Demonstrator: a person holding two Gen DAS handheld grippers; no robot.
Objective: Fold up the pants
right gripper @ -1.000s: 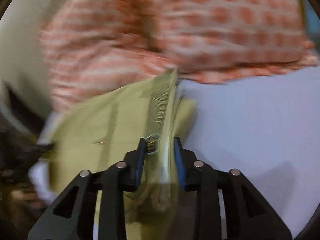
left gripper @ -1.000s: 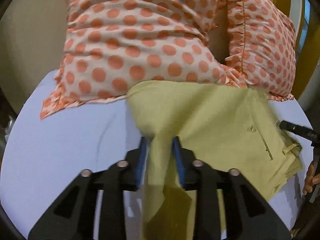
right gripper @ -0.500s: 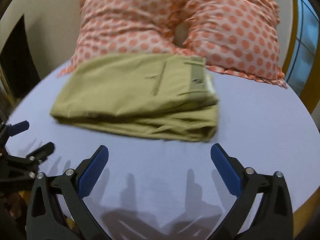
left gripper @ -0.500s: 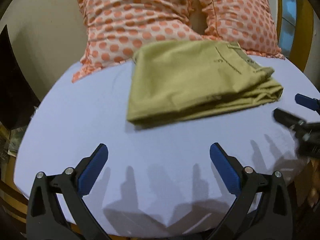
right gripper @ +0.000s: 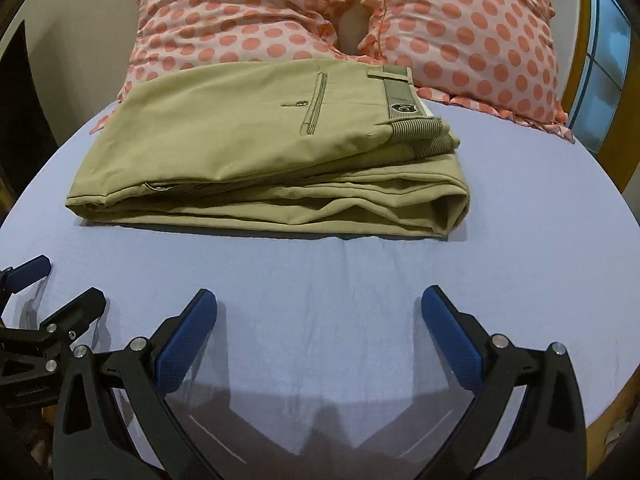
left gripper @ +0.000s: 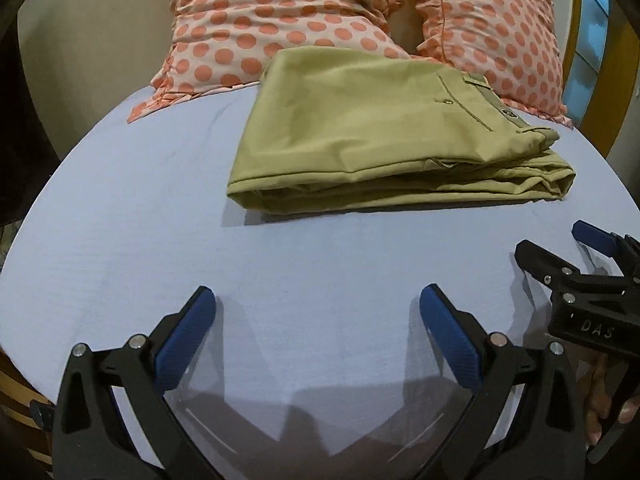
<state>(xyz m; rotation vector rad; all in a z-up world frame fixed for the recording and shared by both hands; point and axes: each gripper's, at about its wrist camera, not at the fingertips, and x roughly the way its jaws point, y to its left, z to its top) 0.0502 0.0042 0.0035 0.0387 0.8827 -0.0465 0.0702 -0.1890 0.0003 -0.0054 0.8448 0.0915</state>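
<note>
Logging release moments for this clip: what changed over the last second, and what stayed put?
Both tools let go of the khaki pants and pulled back toward the near edge of the bed. The left tool and right tool, each shut on fabric a second ago, now stand wide open over the lavender sheet. The pants lie folded, free of both. The polka-dot pillows stayed behind them.

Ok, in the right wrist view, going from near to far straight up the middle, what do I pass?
Right gripper, open and empty → bare lavender sheet → folded khaki pants, lying flat → polka-dot pillows propped behind them.
</note>
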